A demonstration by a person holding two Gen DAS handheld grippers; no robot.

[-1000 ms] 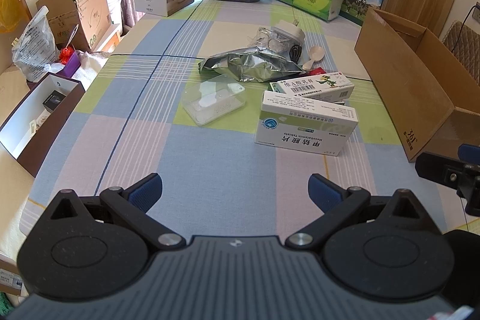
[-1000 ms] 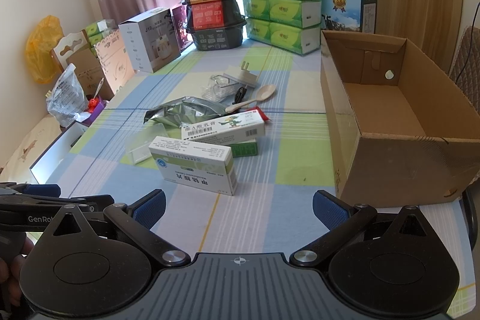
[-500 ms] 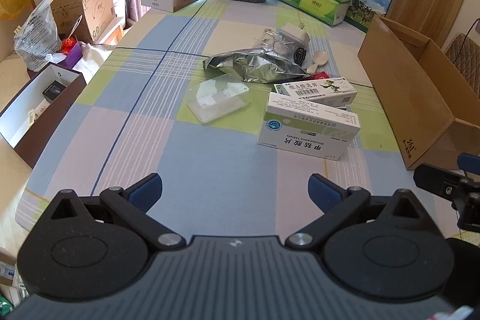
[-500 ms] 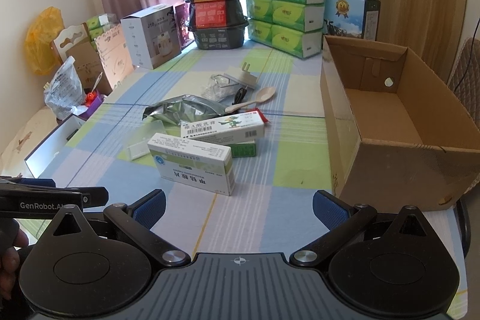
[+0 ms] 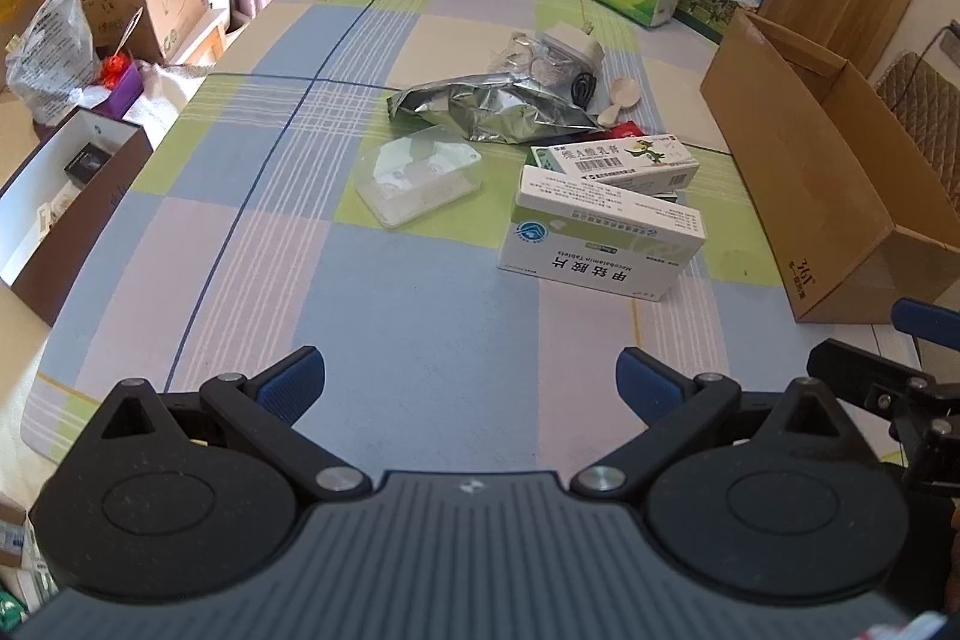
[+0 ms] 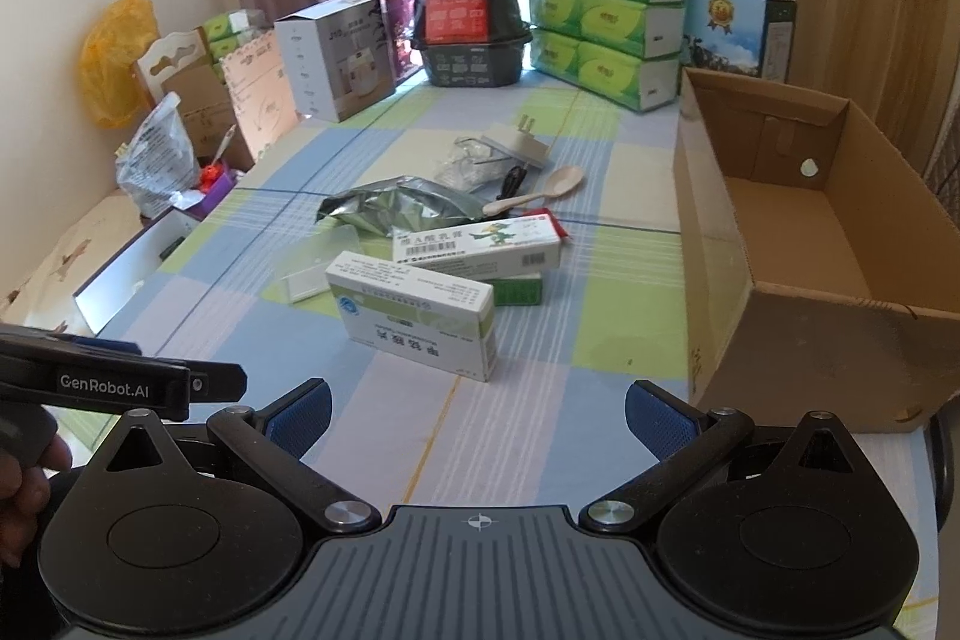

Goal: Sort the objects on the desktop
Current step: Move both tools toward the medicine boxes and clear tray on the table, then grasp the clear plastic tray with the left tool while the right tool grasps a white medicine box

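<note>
Approach step, nothing grasped. Left gripper [image 5: 469,381] and right gripper [image 6: 477,415] fingers spread, empty. Next, likely: close on white medicine box [image 6: 414,313], frame centre, then carry to cardboard box [image 6: 840,244].

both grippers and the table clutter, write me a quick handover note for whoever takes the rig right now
Left gripper: open, empty, hovering over the near table edge.
Right gripper: open, empty, also short of the pile.
Brown cardboard box on the right: nothing visible inside.
Mid-table: white tablet carton nearest, long white ointment carton with a green cartoon figure behind it, clear plastic case, crumpled silver foil bag, pale spoon, white plug adapter.
Done: nothing sorted.
Left: everything; the tablet carton looks the easiest first pick.
</note>
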